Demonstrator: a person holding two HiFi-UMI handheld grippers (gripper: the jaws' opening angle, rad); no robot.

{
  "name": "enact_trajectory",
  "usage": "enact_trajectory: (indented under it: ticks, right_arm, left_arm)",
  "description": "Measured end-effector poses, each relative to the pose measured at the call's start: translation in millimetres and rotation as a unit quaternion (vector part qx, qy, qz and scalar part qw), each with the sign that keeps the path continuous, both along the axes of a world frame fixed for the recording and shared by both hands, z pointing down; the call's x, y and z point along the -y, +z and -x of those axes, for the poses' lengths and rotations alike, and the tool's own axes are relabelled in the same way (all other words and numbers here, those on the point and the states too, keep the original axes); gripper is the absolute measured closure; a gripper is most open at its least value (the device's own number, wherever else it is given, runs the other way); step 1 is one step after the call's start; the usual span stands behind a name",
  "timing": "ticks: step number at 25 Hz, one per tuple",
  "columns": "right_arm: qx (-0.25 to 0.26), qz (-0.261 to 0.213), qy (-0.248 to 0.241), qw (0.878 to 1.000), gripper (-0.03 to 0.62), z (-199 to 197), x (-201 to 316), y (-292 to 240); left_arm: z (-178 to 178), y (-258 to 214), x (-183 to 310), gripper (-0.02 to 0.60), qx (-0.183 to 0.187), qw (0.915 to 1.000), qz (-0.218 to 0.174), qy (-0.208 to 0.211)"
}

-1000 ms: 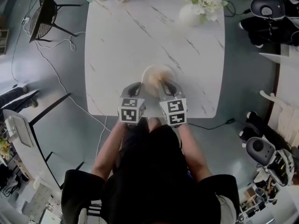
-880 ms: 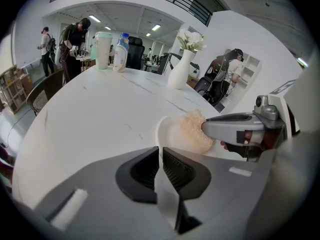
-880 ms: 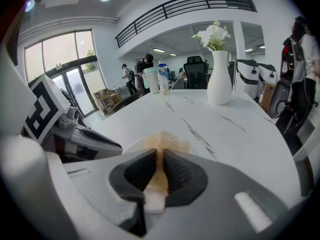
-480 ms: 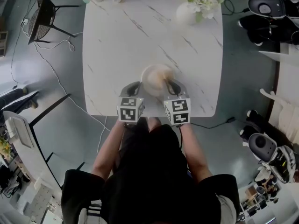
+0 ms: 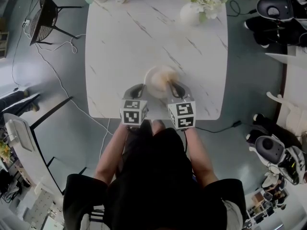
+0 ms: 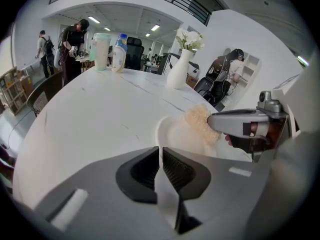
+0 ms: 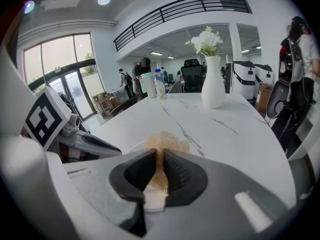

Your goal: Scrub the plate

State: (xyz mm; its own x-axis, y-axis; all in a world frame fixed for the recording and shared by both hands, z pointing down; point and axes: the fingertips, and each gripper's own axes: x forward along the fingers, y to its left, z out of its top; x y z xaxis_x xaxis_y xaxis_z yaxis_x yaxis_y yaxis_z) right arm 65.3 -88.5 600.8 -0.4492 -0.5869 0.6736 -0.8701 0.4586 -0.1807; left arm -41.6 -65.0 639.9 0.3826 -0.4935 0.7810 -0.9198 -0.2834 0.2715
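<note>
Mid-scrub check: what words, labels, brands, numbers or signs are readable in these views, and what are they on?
No text can be read anywhere.
Label on the bottle: blue and white, print too small and blurred to read.
The cup beside it: no print visible.
Marker cubes on the left gripper and the right gripper: black-and-white square patterns only, no letters or numbers.

We see a smooth, glossy desk [image 5: 120,42] veined like marble, a glossy plate [image 6: 171,134], a rough, fibrous scrubber [image 6: 200,126], and matt black ribbed fingers [image 7: 135,174].
</note>
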Motion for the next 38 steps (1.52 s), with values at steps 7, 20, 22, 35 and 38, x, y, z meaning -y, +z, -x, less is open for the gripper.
enact_trajectory:
  ticks: [7, 20, 22, 35, 38]
  right_arm:
    - [0.010, -0.010, -0.024, 1.000, 0.546, 18, -7, -11]
    - [0.028, 0.000, -0.084, 0.996, 0.545, 73, -39, -12]
    - [0.028, 0.006, -0.090, 0.996, 0.546, 78, -43, -7]
    - [0.020, 0.015, -0.074, 0.997, 0.546, 68, -46, 5]
    - [0.016, 0.014, -0.063, 0.998, 0.545, 60, -44, 7]
  left_arm:
    - [2, -8, -4, 0.552, 0.003, 1.0000, -0.009, -0.003]
    - [23, -11, -21, 0.565, 0.007, 0.9996, -0.012, -0.026]
    - [25, -10, -22, 0.565, 0.009, 0.9996, -0.012, -0.026]
    - [22, 1, -31, 0.565, 0.006, 0.9998, 0.002, -0.018]
    - [18, 0, -30, 0.565, 0.002, 0.9999, 0.003, -0.014]
